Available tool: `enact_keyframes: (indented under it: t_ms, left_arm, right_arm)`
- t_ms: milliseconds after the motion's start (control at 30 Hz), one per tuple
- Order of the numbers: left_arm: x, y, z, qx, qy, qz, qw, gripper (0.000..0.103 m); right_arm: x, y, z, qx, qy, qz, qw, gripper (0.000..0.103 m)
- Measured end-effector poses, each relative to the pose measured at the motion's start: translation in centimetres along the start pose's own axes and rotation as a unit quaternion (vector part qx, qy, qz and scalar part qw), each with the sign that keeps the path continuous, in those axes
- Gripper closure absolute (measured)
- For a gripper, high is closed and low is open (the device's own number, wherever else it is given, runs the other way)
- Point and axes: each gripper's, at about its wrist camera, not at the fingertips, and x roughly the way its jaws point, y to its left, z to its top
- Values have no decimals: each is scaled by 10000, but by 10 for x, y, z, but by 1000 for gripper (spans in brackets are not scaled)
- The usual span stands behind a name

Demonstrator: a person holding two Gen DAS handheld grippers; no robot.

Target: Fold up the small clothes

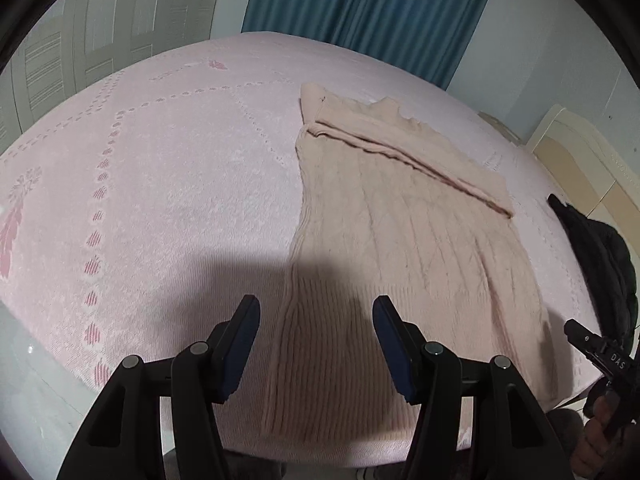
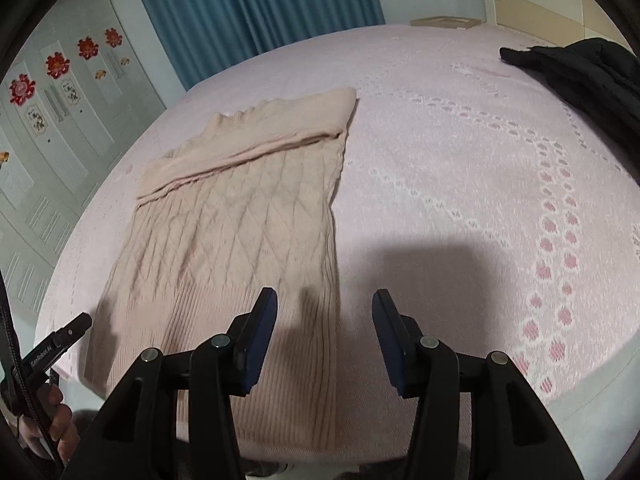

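A beige knit sweater (image 1: pixel 404 248) (ribbed hem, diamond cable body) lies flat on the pink textured bed (image 1: pixel 168 184), its sleeve folded across the upper part. The left gripper (image 1: pixel 316 312) hangs above the hem's left corner, jaws spread; the right gripper (image 2: pixel 324 304) hangs above the right corner, jaws likewise spread. A black jacket (image 2: pixel 588 76) sits well apart, near the headboard.
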Motion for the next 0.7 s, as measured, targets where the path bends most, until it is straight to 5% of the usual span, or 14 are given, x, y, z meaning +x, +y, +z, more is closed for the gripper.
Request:
enact_keyframes:
  t_ms: [200,367,467,700]
  left_arm:
    - [10,-7,-7,203,294,81,9993,47]
    - [16,-9,-7,246,352,275,9987,77]
    - [16,-6,-6,148,398,16,9991,90]
    - [14,0,-8,5,442,-158,9989,86]
  right_arm:
    - [14,6,-2,-79,348,-48,9994,55]
    - [25,12,-5,-166,582,-230,9979,85]
    - [30,17,-5,-281,673,-338,9968,85]
    - [29,19,-9,-447,754,-294,9957,72]
